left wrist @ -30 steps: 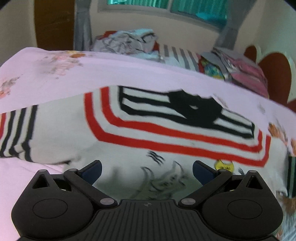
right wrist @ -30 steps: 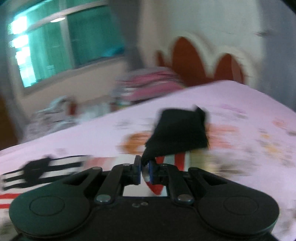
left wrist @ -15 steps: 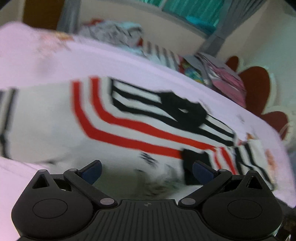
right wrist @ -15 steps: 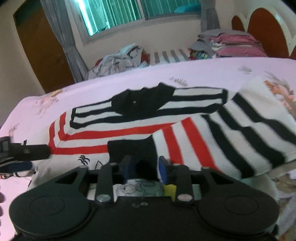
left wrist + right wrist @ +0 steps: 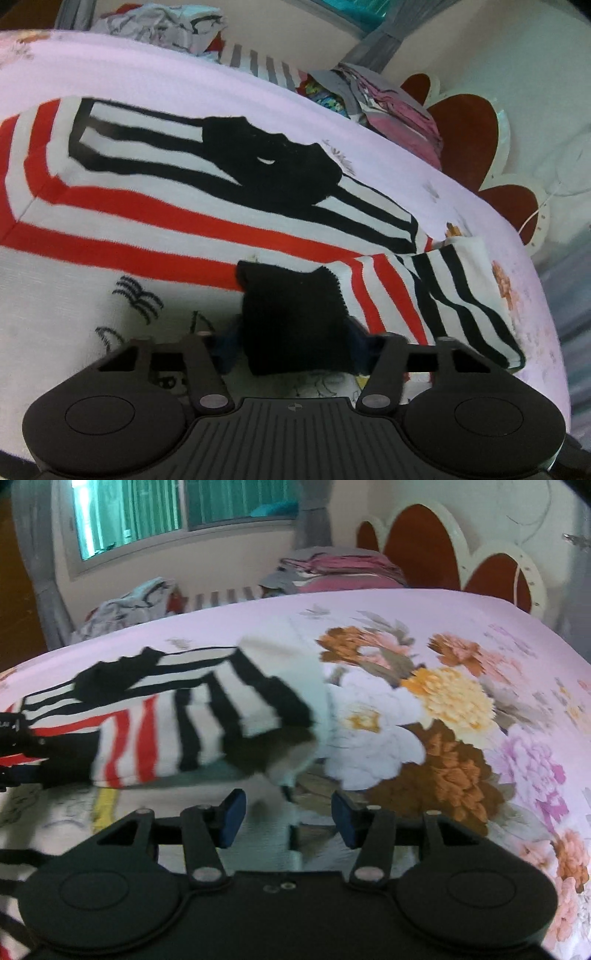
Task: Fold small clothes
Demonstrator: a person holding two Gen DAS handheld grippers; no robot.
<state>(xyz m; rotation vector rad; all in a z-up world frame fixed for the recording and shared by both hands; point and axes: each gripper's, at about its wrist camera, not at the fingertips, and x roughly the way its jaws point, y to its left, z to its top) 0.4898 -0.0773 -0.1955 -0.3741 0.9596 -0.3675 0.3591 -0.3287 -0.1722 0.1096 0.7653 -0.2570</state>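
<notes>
A white shirt [image 5: 110, 221] with red and black stripes and a black collar [image 5: 266, 162] lies flat on the pink bed. Its striped sleeve [image 5: 424, 291] is folded in across the body. The sleeve's black cuff [image 5: 295, 317] sits between the fingers of my left gripper [image 5: 293, 347], whose jaws are closing around it with the pads at its two edges. My right gripper [image 5: 288, 821] hovers low over the sheet beside the sleeve [image 5: 207, 723]; its jaws are opening and hold nothing. The left gripper [image 5: 14, 746] shows at the left edge of the right wrist view.
Flowered pink bedsheet [image 5: 443, 701] stretches to the right of the shirt. Loose clothes [image 5: 159, 22] and a folded stack [image 5: 388, 103] lie along the far side. A scalloped headboard [image 5: 469, 140] stands at the right, a window [image 5: 147, 513] behind.
The right gripper laid the sleeve over the shirt, let go of the black cuff and drew back to the right. The left gripper dropped onto the cuff and its jaws narrowed.
</notes>
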